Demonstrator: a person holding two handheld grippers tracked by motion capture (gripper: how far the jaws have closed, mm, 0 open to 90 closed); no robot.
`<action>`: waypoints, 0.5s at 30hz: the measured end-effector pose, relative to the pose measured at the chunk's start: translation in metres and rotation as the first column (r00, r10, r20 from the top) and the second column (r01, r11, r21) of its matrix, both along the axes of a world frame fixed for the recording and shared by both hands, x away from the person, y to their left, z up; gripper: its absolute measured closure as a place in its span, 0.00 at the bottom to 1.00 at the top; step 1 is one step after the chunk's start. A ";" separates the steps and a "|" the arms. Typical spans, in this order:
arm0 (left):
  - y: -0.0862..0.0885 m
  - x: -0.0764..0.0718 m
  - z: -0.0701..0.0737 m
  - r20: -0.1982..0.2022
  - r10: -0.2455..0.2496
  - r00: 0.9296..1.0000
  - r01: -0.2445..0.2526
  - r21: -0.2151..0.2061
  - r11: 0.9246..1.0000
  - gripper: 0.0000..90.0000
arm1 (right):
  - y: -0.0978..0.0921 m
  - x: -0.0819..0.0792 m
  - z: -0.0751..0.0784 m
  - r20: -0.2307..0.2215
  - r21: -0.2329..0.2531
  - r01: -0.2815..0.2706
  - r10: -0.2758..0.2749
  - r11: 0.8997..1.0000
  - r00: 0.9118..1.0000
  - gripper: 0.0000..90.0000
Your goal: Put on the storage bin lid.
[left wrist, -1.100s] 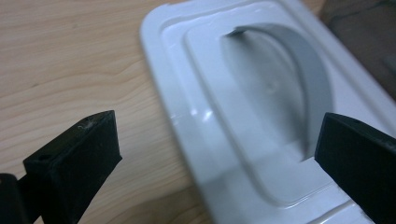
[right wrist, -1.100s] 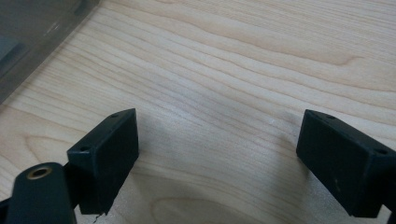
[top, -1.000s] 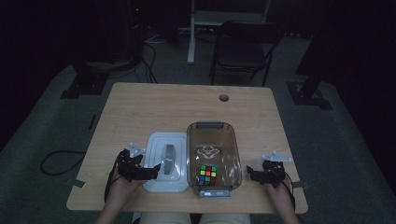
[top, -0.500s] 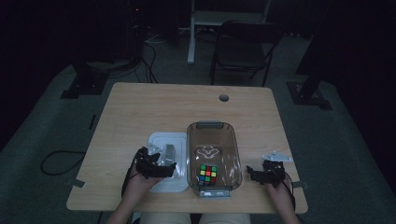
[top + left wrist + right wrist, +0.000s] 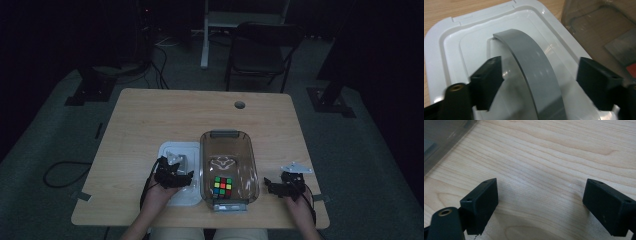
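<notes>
Left gripper (image 5: 537, 82): jaws wide apart, straddling the grey handle (image 5: 534, 72) of the white lid (image 5: 449, 50), gripping nothing.
Right gripper (image 5: 540, 205): jaws wide apart over bare table (image 5: 554, 152).

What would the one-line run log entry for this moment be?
left gripper: open, straddling grey arched handle of white plastic lid | right gripper: open over wooden table | clear plastic bin: uncovered, colourful puzzle cube inside

No legible text, label, brand, number or sign appears in any view. The white lid (image 5: 499, 32) with its grey handle (image 5: 534, 72), the clear container (image 5: 228, 167) and the wooden table (image 5: 165, 120) all carry unmarked surfaces.
</notes>
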State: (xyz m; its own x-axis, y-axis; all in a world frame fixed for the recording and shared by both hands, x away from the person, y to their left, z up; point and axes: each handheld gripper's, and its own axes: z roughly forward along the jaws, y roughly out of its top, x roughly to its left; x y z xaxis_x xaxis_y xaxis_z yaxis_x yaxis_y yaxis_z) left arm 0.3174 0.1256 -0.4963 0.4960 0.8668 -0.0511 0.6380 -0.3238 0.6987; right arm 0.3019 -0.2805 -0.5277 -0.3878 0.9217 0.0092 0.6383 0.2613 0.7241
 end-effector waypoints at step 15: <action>0.009 0.001 0.000 0.041 0.033 0.999 -0.033 -0.002 0.999 0.66 | 0.000 0.000 0.000 0.001 -0.001 0.003 -0.003 1.000 1.000 0.14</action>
State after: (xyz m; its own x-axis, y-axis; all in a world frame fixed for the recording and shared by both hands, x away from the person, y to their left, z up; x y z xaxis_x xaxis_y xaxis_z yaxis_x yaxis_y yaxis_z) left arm 0.3186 0.1343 -0.4965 0.4688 0.8827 -0.0325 0.6192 -0.3021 0.7248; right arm 0.3019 -0.2802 -0.5277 -0.3850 0.9229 0.0079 0.6385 0.2602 0.7243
